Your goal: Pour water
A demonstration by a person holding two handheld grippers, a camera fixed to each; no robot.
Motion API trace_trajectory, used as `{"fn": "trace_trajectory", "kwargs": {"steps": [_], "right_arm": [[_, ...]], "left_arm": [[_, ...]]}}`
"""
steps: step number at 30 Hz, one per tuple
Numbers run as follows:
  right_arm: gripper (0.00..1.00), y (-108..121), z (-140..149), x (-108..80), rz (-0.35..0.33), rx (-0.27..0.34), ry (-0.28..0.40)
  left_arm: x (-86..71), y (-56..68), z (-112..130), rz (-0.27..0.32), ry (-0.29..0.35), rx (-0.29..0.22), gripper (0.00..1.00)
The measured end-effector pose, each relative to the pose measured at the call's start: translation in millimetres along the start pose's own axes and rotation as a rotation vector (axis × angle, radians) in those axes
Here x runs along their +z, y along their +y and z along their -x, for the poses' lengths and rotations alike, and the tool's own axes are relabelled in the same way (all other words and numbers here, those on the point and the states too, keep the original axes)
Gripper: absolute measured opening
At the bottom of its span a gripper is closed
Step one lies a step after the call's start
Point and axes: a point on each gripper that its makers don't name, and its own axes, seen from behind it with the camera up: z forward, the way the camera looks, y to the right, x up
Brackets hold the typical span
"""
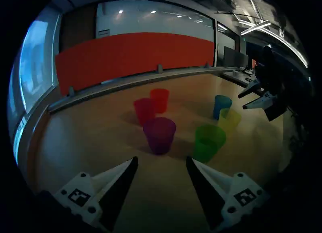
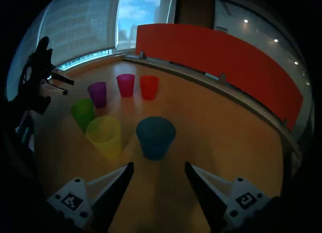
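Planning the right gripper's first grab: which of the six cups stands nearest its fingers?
The blue cup, straight ahead of the right gripper, just beyond its open fingertips. The yellow cup sits off to the side; the others stand farther back.

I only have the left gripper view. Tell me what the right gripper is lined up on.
Observer: The open right gripper points straight at the blue cup, gripping nothing.
Operator: Blue and yellow overlap for me. Check whether they touch.
Observer: They stand apart, the yellow cup beside it with bare table between.
Operator: Say what's behind the left gripper.
Observer: A window covered by a blind lies behind the left gripper.
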Motion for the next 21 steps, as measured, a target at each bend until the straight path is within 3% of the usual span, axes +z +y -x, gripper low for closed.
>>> {"fn": "trace_trajectory", "kwargs": {"steps": [12,21], "right_arm": [[0.98,22,-2,-19.2,0.155,0.141,0.041],[0.98,44,-13,-25.1,0.307,0.24,0.105]], "left_arm": [[-5.1,-24.1,-13,-0.093,0.066,-0.041,0.88],[-9.1,-43.4,-22,-0.193,0.123,-0.106,0.88]]}}
